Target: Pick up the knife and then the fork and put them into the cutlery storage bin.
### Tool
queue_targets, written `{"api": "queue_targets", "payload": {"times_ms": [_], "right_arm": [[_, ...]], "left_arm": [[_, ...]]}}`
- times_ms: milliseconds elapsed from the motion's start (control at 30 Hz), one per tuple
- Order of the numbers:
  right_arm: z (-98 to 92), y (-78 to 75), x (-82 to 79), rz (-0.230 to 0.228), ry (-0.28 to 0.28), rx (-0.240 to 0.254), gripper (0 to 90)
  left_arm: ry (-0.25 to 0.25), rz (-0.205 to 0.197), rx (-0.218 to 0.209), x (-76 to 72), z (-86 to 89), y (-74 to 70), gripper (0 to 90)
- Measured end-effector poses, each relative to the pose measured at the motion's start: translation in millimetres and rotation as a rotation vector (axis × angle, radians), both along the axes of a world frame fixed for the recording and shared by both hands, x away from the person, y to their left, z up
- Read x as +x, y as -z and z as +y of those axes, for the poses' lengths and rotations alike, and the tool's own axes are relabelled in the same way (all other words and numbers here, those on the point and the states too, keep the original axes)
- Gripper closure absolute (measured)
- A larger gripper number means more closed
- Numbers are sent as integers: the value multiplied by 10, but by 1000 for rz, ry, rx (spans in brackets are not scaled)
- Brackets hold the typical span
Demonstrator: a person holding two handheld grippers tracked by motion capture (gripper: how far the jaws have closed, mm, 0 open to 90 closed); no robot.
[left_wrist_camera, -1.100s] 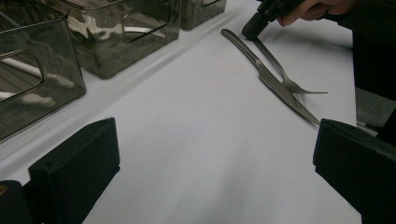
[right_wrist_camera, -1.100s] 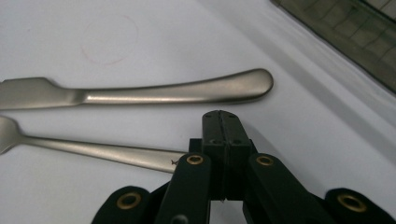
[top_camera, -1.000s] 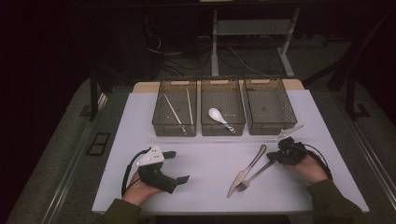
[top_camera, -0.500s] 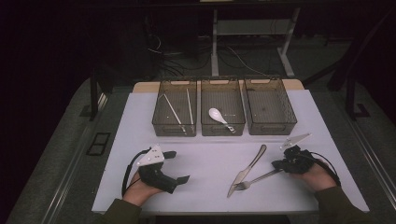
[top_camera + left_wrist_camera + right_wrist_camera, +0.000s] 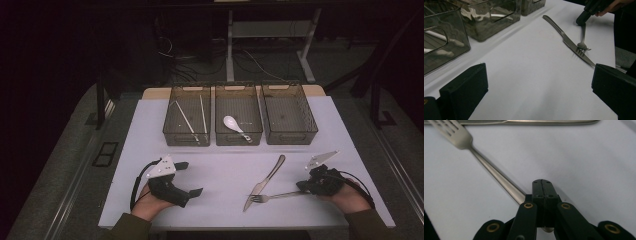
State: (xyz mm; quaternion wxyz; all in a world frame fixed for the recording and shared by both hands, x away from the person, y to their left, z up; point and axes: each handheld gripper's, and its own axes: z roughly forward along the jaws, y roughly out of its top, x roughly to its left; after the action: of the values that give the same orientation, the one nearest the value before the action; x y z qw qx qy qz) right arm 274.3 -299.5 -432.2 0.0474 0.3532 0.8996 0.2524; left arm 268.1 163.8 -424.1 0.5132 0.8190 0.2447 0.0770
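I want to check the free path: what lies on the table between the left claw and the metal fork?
Bare white table lies there in the high view; the silver table knife crosses by the steel fork's tines.

Open room: the desk (image 5: pixel 220 170) left of the knife (image 5: pixel 266 181) is bare.
In the way: three bins (image 5: pixel 239 116) stand behind the knife; the fork (image 5: pixel 277 196) lies touching it.
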Motion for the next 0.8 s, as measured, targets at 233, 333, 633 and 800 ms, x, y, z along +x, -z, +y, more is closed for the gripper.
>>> {"api": "queue_targets", "payload": {"times_ms": [233, 333, 633, 800], "right_arm": [[-16, -7, -69, 11, -21, -4, 897], [-17, -6, -63, 11, -25, -4, 897], [-53, -170, -74, -39, -48, 83, 830], [37, -170, -78, -46, -85, 95, 730]], "left_arm": [[-1, 2, -1, 1, -4, 2, 0], [1, 0, 1, 1, -4, 0, 0], [0, 1, 1, 6, -8, 5, 0], [0, 0, 2, 9, -4, 5, 0]]}}
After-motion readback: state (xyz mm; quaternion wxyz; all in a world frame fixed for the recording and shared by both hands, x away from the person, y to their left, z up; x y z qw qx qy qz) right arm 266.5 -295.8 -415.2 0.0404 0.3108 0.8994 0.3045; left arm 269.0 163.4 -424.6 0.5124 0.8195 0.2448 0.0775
